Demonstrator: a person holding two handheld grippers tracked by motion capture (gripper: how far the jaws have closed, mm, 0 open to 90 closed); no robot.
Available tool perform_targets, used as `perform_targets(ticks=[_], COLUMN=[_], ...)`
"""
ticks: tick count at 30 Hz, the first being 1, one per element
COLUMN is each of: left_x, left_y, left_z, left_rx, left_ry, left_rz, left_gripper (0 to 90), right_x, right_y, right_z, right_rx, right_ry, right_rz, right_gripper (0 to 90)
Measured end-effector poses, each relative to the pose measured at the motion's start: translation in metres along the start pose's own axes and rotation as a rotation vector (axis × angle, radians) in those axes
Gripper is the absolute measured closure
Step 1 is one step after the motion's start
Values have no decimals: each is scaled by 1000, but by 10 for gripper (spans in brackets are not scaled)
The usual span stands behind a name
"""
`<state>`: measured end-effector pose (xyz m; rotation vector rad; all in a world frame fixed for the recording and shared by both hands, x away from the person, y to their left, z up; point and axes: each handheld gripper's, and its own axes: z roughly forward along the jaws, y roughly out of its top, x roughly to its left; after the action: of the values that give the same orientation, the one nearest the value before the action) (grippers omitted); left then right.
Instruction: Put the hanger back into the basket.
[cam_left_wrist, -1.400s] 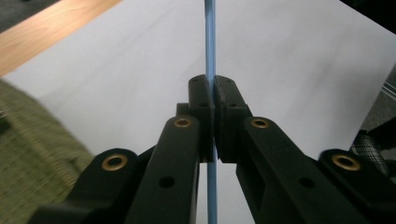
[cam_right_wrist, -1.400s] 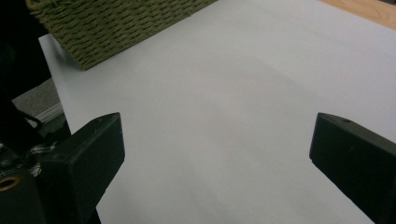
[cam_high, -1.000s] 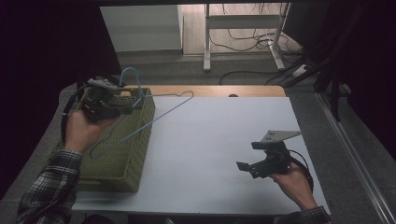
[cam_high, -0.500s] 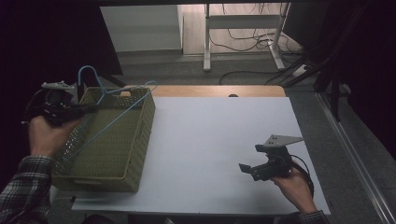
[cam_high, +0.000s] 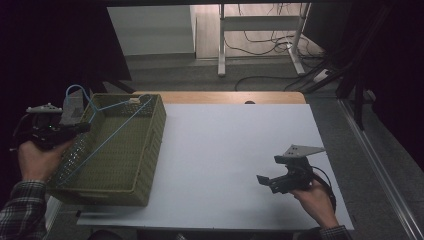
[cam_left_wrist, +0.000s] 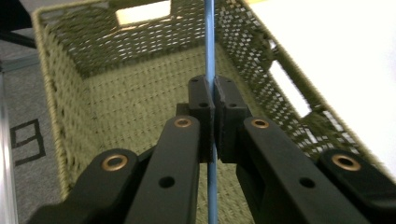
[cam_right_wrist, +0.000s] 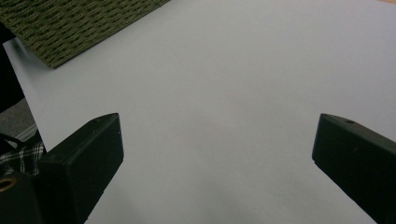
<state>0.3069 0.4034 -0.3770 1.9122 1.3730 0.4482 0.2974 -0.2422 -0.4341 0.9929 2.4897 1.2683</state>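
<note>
A thin blue wire hanger (cam_high: 116, 131) lies slanted across the open top of a green woven basket (cam_high: 150, 145), which stands at the left end of the white table (cam_high: 225, 150). My left gripper (cam_high: 85, 127) is at the basket's left rim, held by a hand in a plaid sleeve. In the left gripper view its pads (cam_left_wrist: 201, 100) are shut on the hanger's blue wire (cam_left_wrist: 210, 42), with the basket's inside (cam_left_wrist: 116, 93) behind. My right gripper (cam_high: 264, 180) hovers low over the table's near right part, and its jaws stand wide open (cam_right_wrist: 215, 154) with nothing between them.
The basket's left side overhangs the table's left edge. A wooden strip (cam_high: 220, 97) runs along the far edge. Beyond it are grey floor, metal desk legs (cam_high: 221, 45) and loose cables (cam_high: 270, 80). A corner of the basket (cam_right_wrist: 70, 28) shows far off in the right gripper view.
My left hand has moved left and down to the basket's left rim, carrying the hanger. The basket now reaches further left and its inside shows. The right hand has barely moved.
</note>
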Motion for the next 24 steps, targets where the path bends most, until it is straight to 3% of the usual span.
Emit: perform_targets(ticks=[6, 8, 12, 18, 20, 21, 22, 24], left_x=[7, 8, 9, 8, 9, 9, 7, 5], left_y=[-16, -23, -29, -36, -37, -37, -36, -35], left_z=[23, 37, 49, 69, 71, 71, 64, 60], left_rx=[0, 10, 34, 110, 133, 133, 80, 60], left_ry=[-13, -26, -36, -16, 22, 22, 38, 34], left_rz=[-38, -57, -69, -88, -106, -106, -123, -128], left_gripper=[876, 875, 875, 870, 854, 801, 722, 609], right_x=[0, 0, 0, -1, -1, -1, -1, 0], right_y=[-2, -3, -4, -8, -9, -9, -10, -11], right_z=[4, 5, 6, 9, 10, 10, 9, 8], right_rx=[13, 15, 17, 32, 34, 34, 33, 32], right_ry=[3, 4, 4, -5, -6, -6, -8, -12], right_rz=[1, 1, 2, -1, -1, -1, -3, -5], right_gripper=[16, 16, 16, 16, 16, 16, 16, 16])
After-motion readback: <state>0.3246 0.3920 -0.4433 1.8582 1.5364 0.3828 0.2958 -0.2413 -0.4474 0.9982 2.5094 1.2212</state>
